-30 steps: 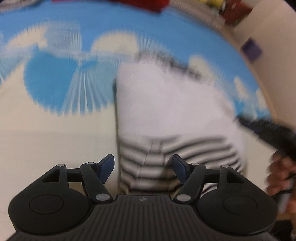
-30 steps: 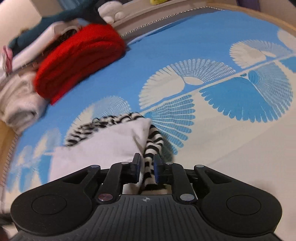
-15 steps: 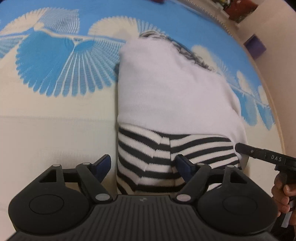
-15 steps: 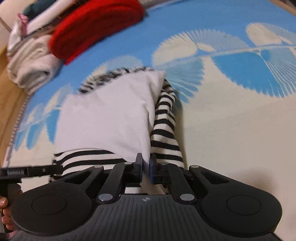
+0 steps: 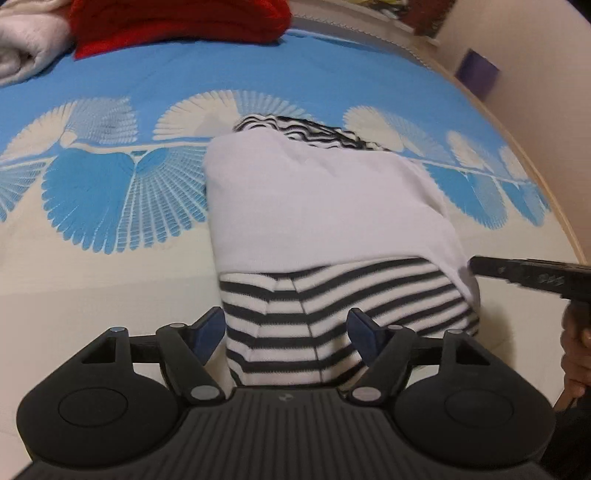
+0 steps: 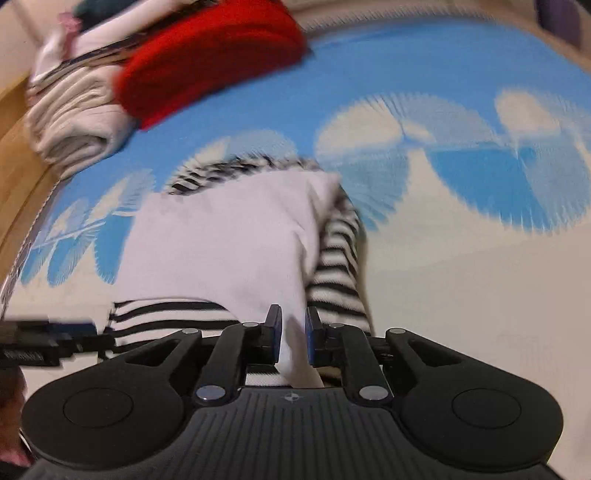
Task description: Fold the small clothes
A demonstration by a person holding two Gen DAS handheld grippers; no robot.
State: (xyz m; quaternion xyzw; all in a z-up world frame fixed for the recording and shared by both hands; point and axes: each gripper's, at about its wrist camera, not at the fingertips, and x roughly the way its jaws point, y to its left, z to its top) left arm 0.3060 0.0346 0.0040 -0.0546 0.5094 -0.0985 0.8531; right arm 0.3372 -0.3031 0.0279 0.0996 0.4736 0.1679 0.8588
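Under my grippers lies the bed cover point(image 5: 110, 258), blue across the far part with cream fan shapes printed on it, and plain cream nearer to me; a wooden edge point(image 6: 14, 155) runs along its side in the right wrist view. At the far end sits a pile of folded laundry: a red knit piece point(image 5: 177, 22) lies over and beside a cream folded blanket point(image 6: 70, 125); the right wrist view is blurred there, so I cannot tell the smaller items behind them apart.

The garment point(image 5: 325, 206) lies roughly in the middle of the cover, folded over itself; its white panel faces up, a black-and-white striped band point(image 5: 325, 314) shows along the near edge, and a ruffled striped edge point(image 5: 306, 129) peeks out at the far side. In the right wrist view a striped sleeve point(image 6: 338, 266) runs along the right side of the white panel.

My left gripper point(image 5: 286, 332) sits just above the near striped band with its jaws spread wide, one fingertip on each side of the cloth and nothing pinched. My right gripper point(image 6: 293, 332) has its jaws narrow with a small gap; a fold of white cloth stands between the pads, and I cannot tell whether they press it.
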